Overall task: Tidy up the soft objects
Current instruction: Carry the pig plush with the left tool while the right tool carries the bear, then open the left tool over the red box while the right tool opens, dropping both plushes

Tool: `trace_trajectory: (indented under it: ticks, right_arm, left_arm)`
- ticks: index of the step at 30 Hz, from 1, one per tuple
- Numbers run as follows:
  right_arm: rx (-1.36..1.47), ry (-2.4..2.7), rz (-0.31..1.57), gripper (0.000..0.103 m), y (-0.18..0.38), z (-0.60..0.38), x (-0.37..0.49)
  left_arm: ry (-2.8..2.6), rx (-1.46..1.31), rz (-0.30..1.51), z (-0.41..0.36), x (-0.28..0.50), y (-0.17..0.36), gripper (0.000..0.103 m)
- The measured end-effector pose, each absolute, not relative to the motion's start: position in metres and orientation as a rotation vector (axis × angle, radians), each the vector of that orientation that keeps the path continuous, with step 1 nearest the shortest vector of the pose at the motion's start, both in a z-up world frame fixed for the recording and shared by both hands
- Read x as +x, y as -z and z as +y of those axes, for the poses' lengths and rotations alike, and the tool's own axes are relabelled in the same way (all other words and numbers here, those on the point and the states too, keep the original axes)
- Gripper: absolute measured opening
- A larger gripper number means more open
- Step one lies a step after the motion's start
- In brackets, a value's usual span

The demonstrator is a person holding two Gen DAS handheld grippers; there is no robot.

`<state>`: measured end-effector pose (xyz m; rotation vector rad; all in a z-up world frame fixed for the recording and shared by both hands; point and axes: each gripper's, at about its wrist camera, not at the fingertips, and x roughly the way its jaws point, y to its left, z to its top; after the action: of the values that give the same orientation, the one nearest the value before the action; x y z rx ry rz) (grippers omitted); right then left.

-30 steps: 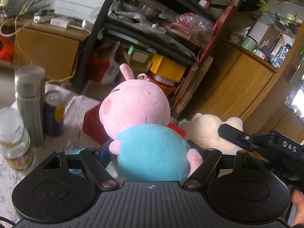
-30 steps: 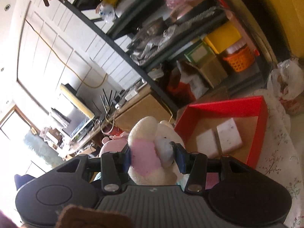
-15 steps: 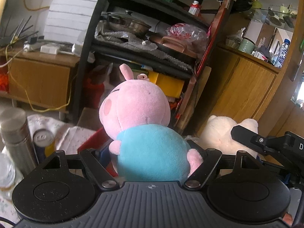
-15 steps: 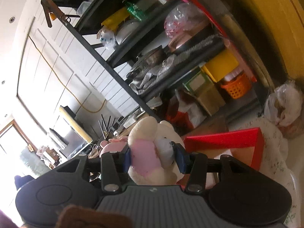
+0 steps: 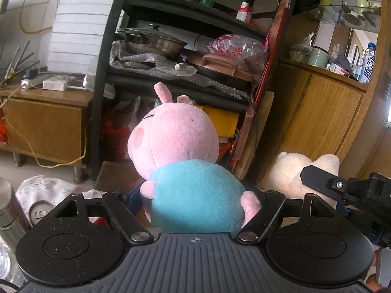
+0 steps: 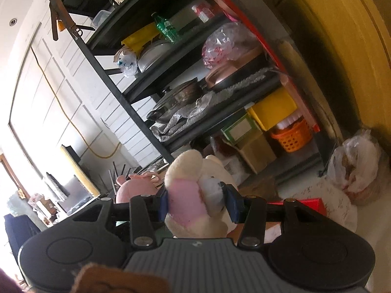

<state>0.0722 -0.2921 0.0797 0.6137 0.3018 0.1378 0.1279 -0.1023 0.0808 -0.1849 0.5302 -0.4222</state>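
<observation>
Toys (image 5: 185,171) higher, red box (image 6: 305,204) lower.

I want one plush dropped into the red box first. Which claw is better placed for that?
Likely the right. Its claw, shut on the cream plush, has the red box just beyond its fingers. The left claw holds the pig plush; no box is clearly visible there.
</observation>
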Motion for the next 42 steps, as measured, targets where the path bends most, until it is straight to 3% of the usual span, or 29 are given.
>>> trace_trajectory:
  ticks: [24,27,28,29,34,38,42]
  right_arm:
    - [0.55,-0.024,0.381,0.018,-0.05,-0.309,0.113]
    - [0.541,-0.005,0.408,0.018,-0.04,-0.311,0.121]
    - [0.539,0.002,0.417,0.018,-0.037,-0.312,0.124]
    - [0.536,0.009,0.426,0.018,-0.034,-0.312,0.127]
    - [0.531,0.045,0.479,0.019,-0.015,-0.312,0.141]
    - [0.568,0.042,0.549,0.028,-0.003,-0.311,0.151]
    - [0.518,0.084,0.598,0.037,0.006,-0.311,0.155]
  left_arm:
    - [0.395,-0.097,0.569,-0.134,0.174,-0.054,0.077]
    - [0.384,-0.079,0.577,-0.135,0.182,-0.049,0.074]
    - [0.385,-0.075,0.579,-0.136,0.184,-0.047,0.066]
    - [0.38,-0.072,0.58,-0.135,0.186,-0.045,0.065]
    - [0.389,-0.055,0.59,-0.14,0.204,-0.03,0.067]
    - [0.391,-0.079,0.641,-0.137,0.221,-0.017,0.067]
    - [0.386,-0.075,0.643,-0.131,0.218,-0.021,0.074]
